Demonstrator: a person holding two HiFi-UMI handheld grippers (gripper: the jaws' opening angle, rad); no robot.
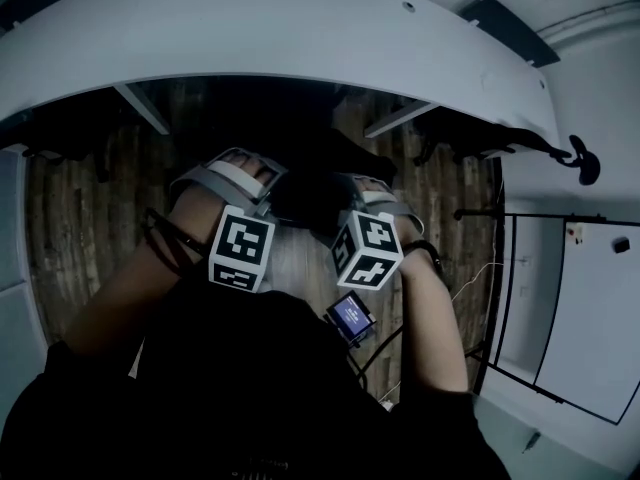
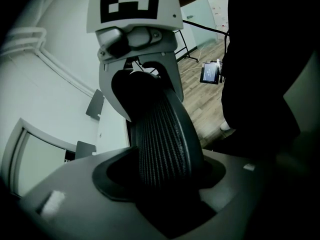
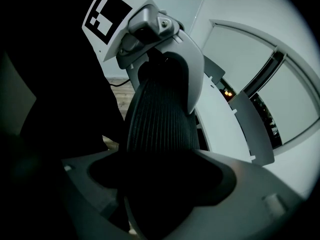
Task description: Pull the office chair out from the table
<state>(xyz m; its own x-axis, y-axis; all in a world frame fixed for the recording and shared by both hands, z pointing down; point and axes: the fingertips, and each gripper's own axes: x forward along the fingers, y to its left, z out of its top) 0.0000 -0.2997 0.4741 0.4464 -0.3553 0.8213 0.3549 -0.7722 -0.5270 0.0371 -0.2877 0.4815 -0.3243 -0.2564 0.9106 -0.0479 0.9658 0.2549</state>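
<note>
Both left gripper (image 1: pixel 240 170) and right gripper (image 1: pixel 368 192) seemingly clamp the office chair (image 2: pixel 165 144).

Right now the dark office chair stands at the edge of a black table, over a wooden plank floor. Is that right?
Not quite. The table is white, not black; the head view shows its pale curved top across the upper part of the picture. The rest stands: the dark office chair is at the table's edge, over the wooden plank floor.
</note>
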